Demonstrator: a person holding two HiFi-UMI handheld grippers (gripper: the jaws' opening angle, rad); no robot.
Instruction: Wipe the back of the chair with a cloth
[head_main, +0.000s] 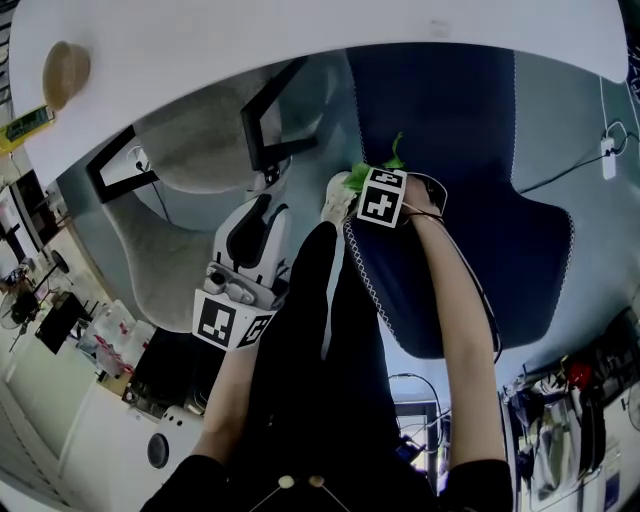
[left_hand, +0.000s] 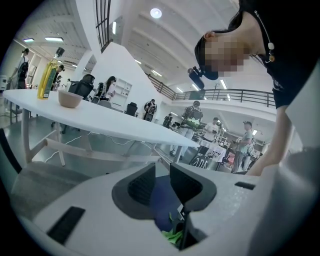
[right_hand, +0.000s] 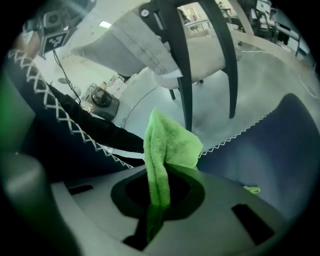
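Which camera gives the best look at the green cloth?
The right gripper view: the green cloth stands mid-frame, pinched by the right gripper. The head view shows only a green scrap beside that gripper's marker cube; the left gripper view catches a sliver low down, past the open left gripper.

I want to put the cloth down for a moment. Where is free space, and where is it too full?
The white table is bare everywhere right of the bowl. The navy chair is bare right of the right gripper and its green cloth. Crowded: floor clutter at lower left, cables and gear at lower right.
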